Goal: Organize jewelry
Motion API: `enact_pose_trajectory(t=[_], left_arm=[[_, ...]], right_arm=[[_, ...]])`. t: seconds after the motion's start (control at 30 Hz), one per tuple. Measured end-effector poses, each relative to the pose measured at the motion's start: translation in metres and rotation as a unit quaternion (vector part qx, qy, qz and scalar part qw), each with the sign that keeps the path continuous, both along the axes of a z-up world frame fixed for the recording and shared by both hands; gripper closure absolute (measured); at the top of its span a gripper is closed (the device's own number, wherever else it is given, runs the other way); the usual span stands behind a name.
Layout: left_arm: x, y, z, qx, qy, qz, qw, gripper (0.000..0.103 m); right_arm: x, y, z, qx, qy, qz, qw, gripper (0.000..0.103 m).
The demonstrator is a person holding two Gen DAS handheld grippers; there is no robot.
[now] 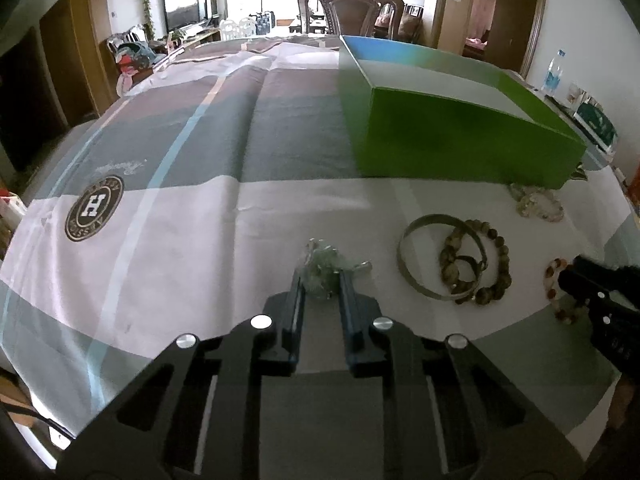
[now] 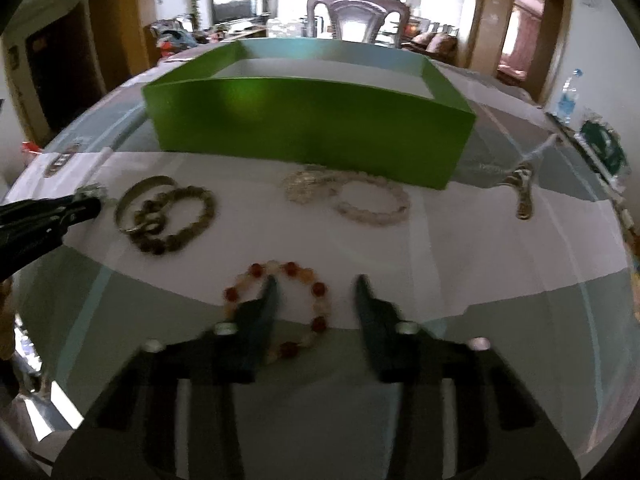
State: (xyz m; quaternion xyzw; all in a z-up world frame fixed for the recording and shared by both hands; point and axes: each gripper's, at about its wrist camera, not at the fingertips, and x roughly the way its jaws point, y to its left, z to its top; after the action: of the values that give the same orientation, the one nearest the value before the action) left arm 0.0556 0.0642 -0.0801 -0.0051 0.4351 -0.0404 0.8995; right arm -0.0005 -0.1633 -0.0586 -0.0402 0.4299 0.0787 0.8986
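Observation:
My left gripper (image 1: pixel 320 274) is shut on a pale green crystal bracelet (image 1: pixel 320 264), low over the cloth. My right gripper (image 2: pixel 318 282) is open, with its left finger inside a red and cream bead bracelet (image 2: pixel 318 290) lying on the cloth; this bracelet also shows in the left wrist view (image 1: pixel 554 276). An open green box (image 2: pixel 312 128) stands behind the jewelry; it also shows in the left wrist view (image 1: pixel 460 140). A metal bangle (image 1: pixel 404 256) and a brown bead bracelet (image 1: pixel 500 268) lie overlapping between the grippers. Clear bead bracelets (image 2: pixel 372 204) lie before the box.
A small metal ornament (image 2: pixel 522 192) lies on the cloth at the right. A wooden chair (image 2: pixel 356 12) stands beyond the table. A water bottle (image 2: pixel 568 96) and a green-labelled packet (image 2: pixel 604 144) sit at the table's right edge. The tablecloth (image 1: pixel 160 240) spreads left of the box.

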Motion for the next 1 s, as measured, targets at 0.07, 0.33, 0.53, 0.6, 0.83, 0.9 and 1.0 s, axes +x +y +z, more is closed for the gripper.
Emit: enact_pose_trajectory(t=[0.07,0.33,0.53,0.6,0.83,0.9,1.0], left_arm=[[-0.001,0.000,0.001,-0.002,-0.002,0.000,1.0000,0.088],[-0.006,-0.009,0.026,-0.007,-0.030,-0.010,0.9995,0.102],[-0.014,-0.019,0.049,-0.009,-0.058,-0.019,0.9981,0.102],[-0.013,-0.020,0.058,-0.011,-0.064,-0.024,0.9976,0.102],[-0.001,-0.025,0.086,-0.021,-0.075,-0.038,0.9962,0.102],[0.004,-0.027,0.097,-0.026,-0.081,-0.042,0.9955,0.102],[0.010,-0.032,0.110,-0.020,-0.092,-0.045,0.9945,0.102]], right_arm=[[0.000,0.001,0.000,-0.008,-0.001,-0.005,1.000,0.095],[-0.003,-0.011,0.025,-0.004,-0.033,-0.025,0.999,0.095],[-0.005,-0.025,0.051,-0.004,-0.066,-0.043,0.997,0.095],[-0.003,-0.027,0.054,-0.005,-0.068,-0.046,0.997,0.095],[0.005,-0.027,0.069,-0.002,-0.079,-0.038,0.996,0.095],[0.008,-0.026,0.082,-0.005,-0.095,-0.035,0.995,0.095],[0.013,-0.023,0.096,-0.015,-0.110,-0.038,0.993,0.095]])
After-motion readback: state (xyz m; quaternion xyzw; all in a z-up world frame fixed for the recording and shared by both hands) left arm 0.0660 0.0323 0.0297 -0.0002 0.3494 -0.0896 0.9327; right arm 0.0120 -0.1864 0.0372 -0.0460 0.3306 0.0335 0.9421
